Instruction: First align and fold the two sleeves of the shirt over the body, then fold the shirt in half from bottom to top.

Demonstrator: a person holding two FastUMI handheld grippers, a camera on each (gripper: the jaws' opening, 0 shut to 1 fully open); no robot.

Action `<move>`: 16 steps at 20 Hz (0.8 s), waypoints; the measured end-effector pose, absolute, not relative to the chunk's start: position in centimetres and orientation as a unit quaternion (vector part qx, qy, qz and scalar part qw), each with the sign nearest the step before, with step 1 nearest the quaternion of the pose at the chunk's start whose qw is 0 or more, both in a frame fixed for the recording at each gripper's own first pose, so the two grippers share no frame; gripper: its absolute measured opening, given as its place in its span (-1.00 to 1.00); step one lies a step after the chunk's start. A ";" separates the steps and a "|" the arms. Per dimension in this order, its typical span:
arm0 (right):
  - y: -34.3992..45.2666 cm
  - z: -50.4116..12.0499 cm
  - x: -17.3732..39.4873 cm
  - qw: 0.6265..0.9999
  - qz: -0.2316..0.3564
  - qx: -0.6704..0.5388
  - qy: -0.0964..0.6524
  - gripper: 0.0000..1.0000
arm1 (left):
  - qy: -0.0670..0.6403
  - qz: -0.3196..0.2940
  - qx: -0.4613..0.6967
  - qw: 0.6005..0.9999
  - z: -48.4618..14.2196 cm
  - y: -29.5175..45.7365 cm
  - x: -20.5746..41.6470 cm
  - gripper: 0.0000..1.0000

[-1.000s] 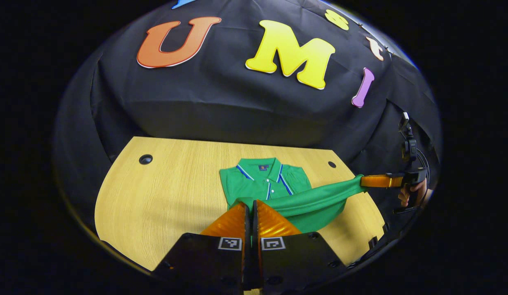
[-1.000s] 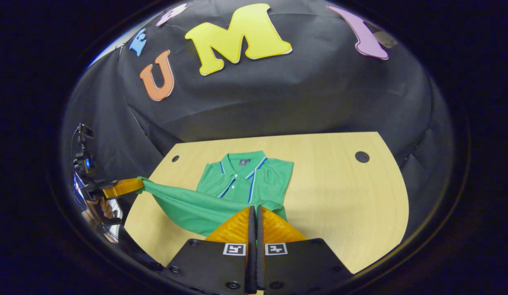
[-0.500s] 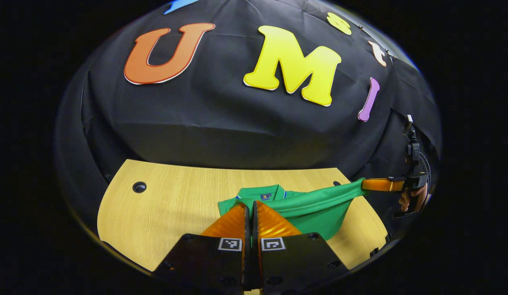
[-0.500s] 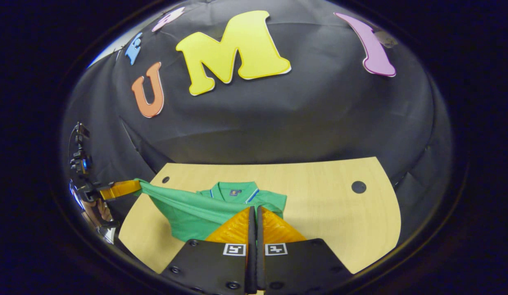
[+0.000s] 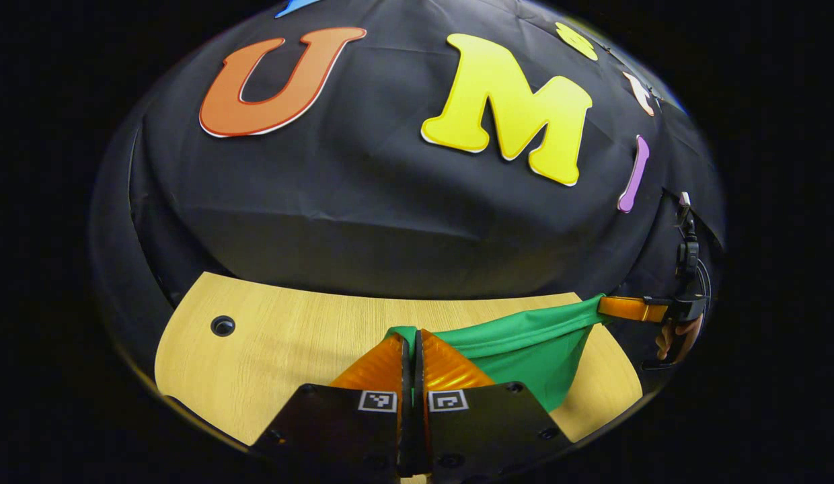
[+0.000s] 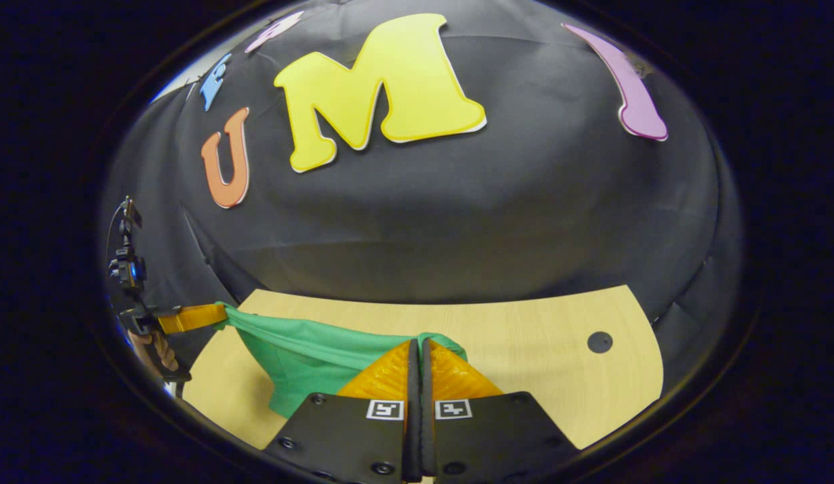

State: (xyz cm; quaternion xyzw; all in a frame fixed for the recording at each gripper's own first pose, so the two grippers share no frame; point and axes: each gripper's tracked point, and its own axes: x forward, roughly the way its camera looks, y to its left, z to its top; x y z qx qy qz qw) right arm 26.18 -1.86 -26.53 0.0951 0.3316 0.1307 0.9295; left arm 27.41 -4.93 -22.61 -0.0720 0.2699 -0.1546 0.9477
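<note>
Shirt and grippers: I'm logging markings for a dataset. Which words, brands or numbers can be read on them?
shirt: no text on the cloth in view.
left gripper: two square coded markers, patterns only, no words.
right gripper: two square coded tags, patterns only, no words.

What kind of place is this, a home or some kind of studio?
Most likely a recording booth, not a home: a black cloth wall closes in behind a bare wooden table, and a green shirt hangs stretched between the left claw and right claw.
</note>
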 end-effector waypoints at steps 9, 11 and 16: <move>-1.2 -35.3 30.0 0.926 0.116 0.042 0.358 -0.95 | 0.306 -0.135 -0.063 0.940 -31.6 -6.8 31.7 -0.93; -1.2 -36.8 30.7 0.927 0.106 0.033 0.358 -0.94 | 0.304 -0.134 -0.066 0.941 -32.7 -7.4 32.3 -0.87; -2.0 -37.2 30.7 0.931 0.086 0.028 0.353 -0.29 | 0.310 -0.105 -0.047 0.944 -33.6 -6.8 32.4 -0.11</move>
